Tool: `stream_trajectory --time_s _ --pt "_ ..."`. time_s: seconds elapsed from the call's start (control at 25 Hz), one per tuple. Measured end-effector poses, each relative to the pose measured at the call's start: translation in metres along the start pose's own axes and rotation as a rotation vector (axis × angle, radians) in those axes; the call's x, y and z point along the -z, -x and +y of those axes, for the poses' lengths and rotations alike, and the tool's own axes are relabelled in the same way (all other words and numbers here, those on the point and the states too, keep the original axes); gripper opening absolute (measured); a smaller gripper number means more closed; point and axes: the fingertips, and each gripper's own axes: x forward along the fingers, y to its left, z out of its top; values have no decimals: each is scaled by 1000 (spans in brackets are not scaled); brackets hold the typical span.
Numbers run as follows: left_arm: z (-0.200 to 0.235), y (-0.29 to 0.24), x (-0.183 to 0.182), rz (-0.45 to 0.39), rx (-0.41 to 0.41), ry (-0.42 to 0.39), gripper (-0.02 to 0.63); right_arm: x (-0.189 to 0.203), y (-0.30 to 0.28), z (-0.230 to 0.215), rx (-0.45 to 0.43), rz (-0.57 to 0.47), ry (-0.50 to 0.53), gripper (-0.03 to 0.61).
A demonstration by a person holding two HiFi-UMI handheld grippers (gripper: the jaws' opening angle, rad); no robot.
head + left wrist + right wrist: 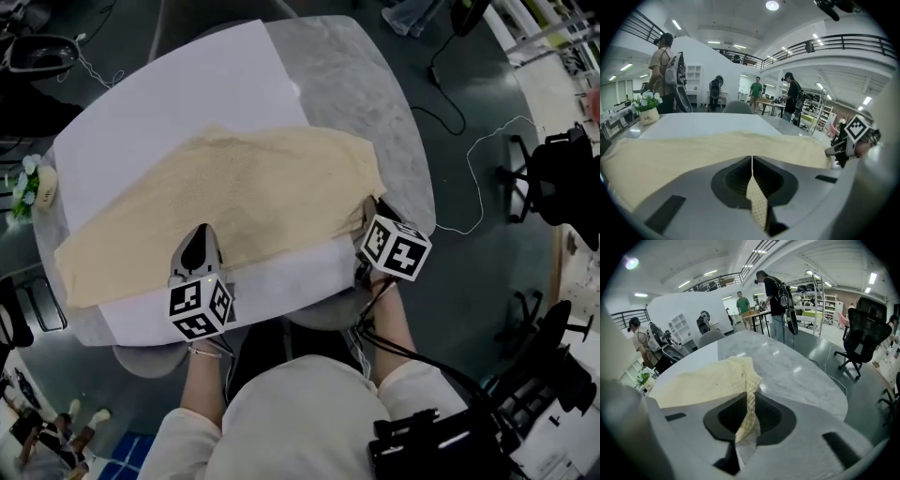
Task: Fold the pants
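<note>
1. The pants (pixel 225 197) lie flat across the white sheet (pixel 169 103) on the round table (pixel 375 84).
2. Soft, light and limp, we reckon. They'll sag between grips, so we want the near edge, out towards the ends.
3. The left tongs (pixel 197 246) are pinched tight on that near edge, and the right tongs (pixel 368 217) are clamped on the right corner.
4. We can't tell which end is the waistband, or how many layers we've caught.
</note>
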Motion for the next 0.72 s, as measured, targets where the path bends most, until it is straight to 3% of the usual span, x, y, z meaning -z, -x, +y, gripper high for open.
stream_trajectory --time_s 0.28,0.72 --pt "36 28 -9 -13 -11 42 14 -22 28 41 -55 -56 57 43" --pt "104 95 -15 -93 -60 111 14 -48 68 156 -185 -142 178 43"
